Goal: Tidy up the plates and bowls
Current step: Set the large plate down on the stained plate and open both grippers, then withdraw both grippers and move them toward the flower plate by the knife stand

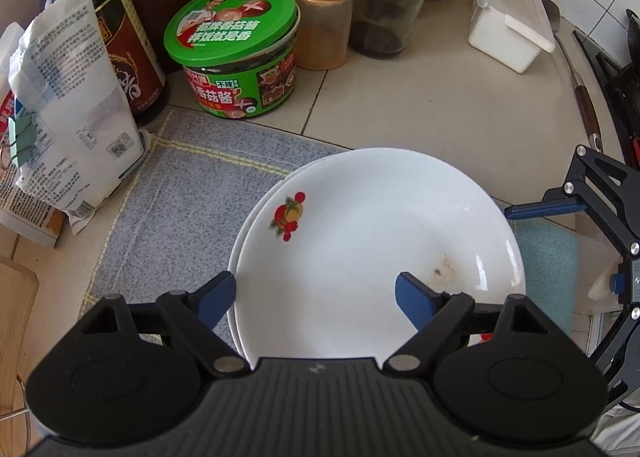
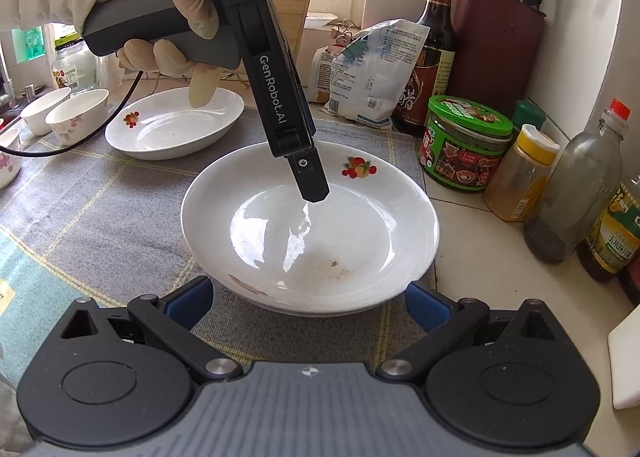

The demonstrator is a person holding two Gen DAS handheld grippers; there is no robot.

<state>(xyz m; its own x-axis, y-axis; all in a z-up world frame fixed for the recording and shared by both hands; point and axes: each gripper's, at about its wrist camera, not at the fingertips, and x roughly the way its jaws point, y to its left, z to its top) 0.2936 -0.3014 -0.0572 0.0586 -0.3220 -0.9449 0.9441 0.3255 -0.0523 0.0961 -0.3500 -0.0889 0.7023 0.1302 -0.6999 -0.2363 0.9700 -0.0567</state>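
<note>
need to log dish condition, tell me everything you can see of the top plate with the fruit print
The top plate is white, glossy and shallow, ceramic by its look, with a red and orange fruit print on its rim. A brownish smear marks its well. It sits upright, nested on a second white plate on the grey cloth. The left gripper hangs open over it.

Jars [image 2: 466, 143] and bottles [image 2: 576, 185] crowd the stacked plates' [image 2: 310, 229] right.

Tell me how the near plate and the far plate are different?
The near plate sits stacked on another plate, while the far plate lies alone on the cloth. The near plate has a brown smudge inside. The left gripper hovers over the near plate, not the far one. Both are white with a fruit picture.
</note>
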